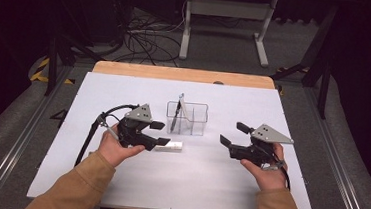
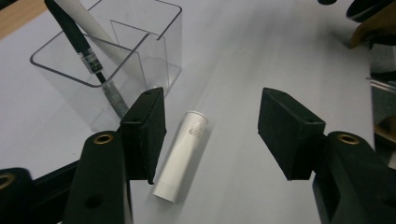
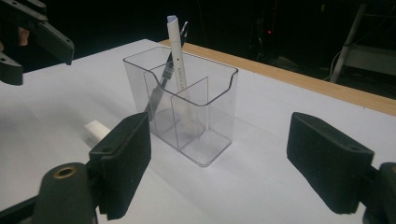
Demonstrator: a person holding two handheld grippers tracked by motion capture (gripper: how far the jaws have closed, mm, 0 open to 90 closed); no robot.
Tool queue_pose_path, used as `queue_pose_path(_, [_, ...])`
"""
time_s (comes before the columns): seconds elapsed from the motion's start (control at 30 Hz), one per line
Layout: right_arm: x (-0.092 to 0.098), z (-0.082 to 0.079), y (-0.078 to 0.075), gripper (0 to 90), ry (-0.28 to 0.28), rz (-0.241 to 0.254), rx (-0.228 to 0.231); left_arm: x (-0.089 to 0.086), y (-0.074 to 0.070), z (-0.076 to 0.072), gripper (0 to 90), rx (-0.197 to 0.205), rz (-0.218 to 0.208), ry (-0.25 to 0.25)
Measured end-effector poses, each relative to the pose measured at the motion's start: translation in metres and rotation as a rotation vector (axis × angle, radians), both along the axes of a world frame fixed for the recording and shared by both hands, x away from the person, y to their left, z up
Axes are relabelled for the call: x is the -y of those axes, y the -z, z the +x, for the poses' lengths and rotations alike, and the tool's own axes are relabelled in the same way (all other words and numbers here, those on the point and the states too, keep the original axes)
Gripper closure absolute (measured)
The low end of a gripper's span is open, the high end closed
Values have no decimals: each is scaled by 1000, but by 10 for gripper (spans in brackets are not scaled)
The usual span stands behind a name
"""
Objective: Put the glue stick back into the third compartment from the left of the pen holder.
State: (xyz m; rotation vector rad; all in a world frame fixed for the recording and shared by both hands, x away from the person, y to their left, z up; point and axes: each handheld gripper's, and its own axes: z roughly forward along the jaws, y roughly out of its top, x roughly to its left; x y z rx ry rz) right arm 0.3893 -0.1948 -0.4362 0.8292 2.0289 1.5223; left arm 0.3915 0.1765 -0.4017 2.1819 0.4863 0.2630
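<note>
From above, both grippers, left (image 1: 160, 133) and right (image 1: 233, 133), hang wide open, holding nothing. Left gripper view: white tube (image 2: 183, 154) lies flat between the jaws, ungrabbed. Right gripper view: clear holder (image 3: 187, 109) has two pens already, so probably the tube's next.

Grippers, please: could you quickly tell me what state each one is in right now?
Left gripper: open, holding nothing, jaws either side of the white tube on the table.
Right gripper: open, holding nothing, facing the clear holder.
</note>
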Motion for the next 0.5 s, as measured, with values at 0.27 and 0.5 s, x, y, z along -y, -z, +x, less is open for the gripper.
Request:
queue_pose_path(0.27, [1, 0, 0, 220, -5, 4, 2, 6, 11, 11, 434, 38, 37, 20])
queue_pose_path(0.5, [1, 0, -1, 221, -6, 9, 0, 13, 22, 22, 433, 14, 95, 56])
